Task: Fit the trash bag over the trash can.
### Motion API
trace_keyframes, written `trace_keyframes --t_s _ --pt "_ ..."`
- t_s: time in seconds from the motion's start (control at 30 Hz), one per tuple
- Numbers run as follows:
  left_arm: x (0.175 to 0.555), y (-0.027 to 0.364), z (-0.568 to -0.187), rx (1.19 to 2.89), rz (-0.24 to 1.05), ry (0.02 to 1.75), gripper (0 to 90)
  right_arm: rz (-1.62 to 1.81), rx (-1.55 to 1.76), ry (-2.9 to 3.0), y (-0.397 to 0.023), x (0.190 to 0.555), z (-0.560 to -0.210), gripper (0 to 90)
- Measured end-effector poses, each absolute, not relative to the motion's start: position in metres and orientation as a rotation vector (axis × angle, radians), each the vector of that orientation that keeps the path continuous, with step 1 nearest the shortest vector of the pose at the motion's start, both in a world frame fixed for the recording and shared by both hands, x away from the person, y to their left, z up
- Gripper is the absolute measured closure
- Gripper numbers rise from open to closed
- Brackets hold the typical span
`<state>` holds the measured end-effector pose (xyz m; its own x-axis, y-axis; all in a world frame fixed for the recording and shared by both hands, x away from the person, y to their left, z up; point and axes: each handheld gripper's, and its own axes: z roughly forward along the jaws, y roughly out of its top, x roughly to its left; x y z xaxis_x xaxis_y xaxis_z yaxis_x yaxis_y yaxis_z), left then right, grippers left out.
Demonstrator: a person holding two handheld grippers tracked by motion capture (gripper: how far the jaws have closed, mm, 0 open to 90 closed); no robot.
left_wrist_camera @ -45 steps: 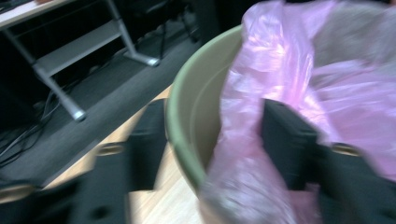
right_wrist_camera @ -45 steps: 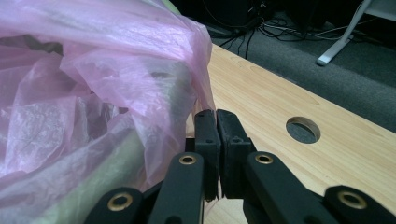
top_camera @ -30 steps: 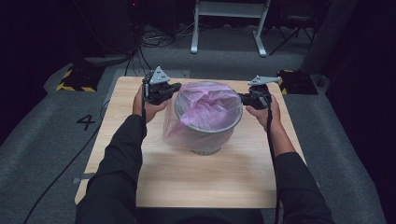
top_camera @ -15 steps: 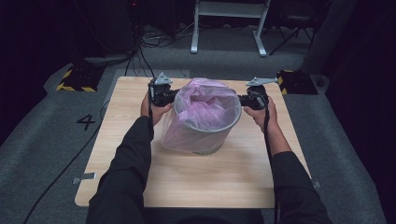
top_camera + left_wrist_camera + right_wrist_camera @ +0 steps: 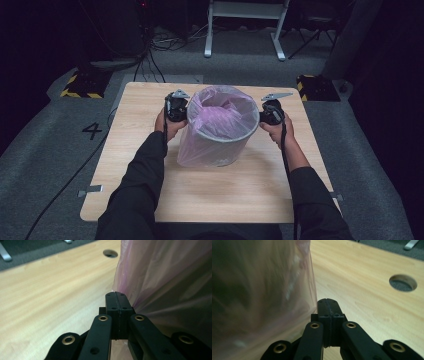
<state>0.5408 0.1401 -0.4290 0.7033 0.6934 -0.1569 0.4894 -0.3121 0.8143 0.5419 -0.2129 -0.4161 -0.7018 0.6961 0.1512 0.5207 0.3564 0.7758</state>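
Note:
A grey round bin (image 5: 226, 150) stands on the wooden table (image 5: 135, 145), lined with a thin pink plastic bag (image 5: 220, 107) that is folded over its rim and hangs down the outside. My left gripper (image 5: 185, 111) sits against the bin's left side, and the right gripper (image 5: 262, 114) against its right side. In the left gripper view the black jaws (image 5: 116, 293) are pressed together, and creases in the bag (image 5: 170, 277) run into their tip. The right gripper view has its jaws (image 5: 327, 300) likewise together at the edge of the bag (image 5: 262, 290).
A round cable hole (image 5: 110, 253) pierces the tabletop beyond the left jaws, and another hole (image 5: 403, 282) lies to the right of the right jaws. Grey carpet surrounds the table, with a white frame (image 5: 245, 25) and cables behind it.
Both hands have sunk beside the bin, drawing the bag's film further down its outer wall. The jaws have stayed together.

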Motion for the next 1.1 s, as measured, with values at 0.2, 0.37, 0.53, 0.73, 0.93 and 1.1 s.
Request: trace_keyframes --t_s 0.2,0.37,0.53,0.73,0.93,1.1 --pt "0.534 0.155 -0.442 1.985 0.289 0.961 89.2 1.223 1.140 2.434 -0.224 0.539 -0.426 90.0" --pt "0.531 0.168 -0.449 1.955 0.360 1.075 48.9 1.220 1.171 2.415 -0.236 0.537 -0.429 90.0" --pt "0.511 0.186 -0.425 1.862 0.515 1.055 21.7 1.228 1.159 2.376 -0.247 0.530 -0.421 82.6" --pt "0.480 0.209 -0.392 1.816 0.546 0.977 20.0 1.261 1.172 2.329 -0.263 0.522 -0.399 58.7" --pt "0.441 0.208 -0.401 1.824 0.447 0.891 19.6 1.364 1.088 2.258 -0.271 0.506 -0.366 43.9" --pt "0.412 0.190 -0.418 1.864 0.426 0.811 18.8 1.344 0.989 2.211 -0.259 0.489 -0.336 34.2"
